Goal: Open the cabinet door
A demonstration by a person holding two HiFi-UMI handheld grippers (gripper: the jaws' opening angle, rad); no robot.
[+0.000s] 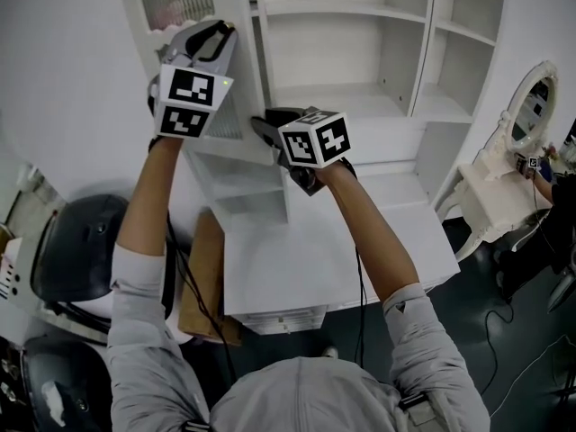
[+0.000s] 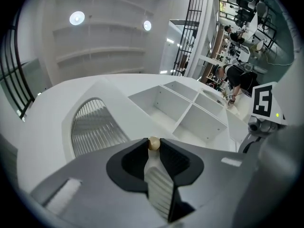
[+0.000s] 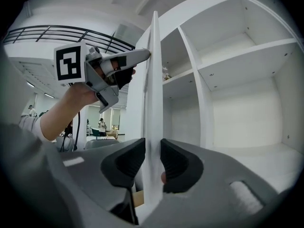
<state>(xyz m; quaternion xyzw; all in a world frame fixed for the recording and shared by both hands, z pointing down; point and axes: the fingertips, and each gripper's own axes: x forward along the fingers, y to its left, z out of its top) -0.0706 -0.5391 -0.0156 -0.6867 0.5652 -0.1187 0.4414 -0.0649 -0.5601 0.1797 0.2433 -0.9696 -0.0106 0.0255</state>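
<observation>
The white cabinet door [image 1: 236, 106] with an arched ribbed-glass pane [image 2: 95, 127] stands swung out from the open shelves [image 1: 342, 52]. My left gripper [image 1: 214, 36] is shut on the door's free edge high up, right at the small brass knob [image 2: 153, 144], which shows between the fingertips of that gripper [image 2: 153, 151]. Lower on the same edge, my right gripper [image 1: 263, 130] is shut on the door. In the right gripper view the door's thin edge [image 3: 153, 80] runs up from between the pads of the right gripper [image 3: 153, 146], with the left gripper [image 3: 142, 56] above.
A white desk top [image 1: 333, 259] lies below the shelves. A white vanity with an oval mirror [image 1: 526, 106] stands at the right, a dark chair [image 1: 76, 246] at the left, and a brown cardboard piece [image 1: 202, 277] beside the desk. People [image 2: 235, 75] work far off.
</observation>
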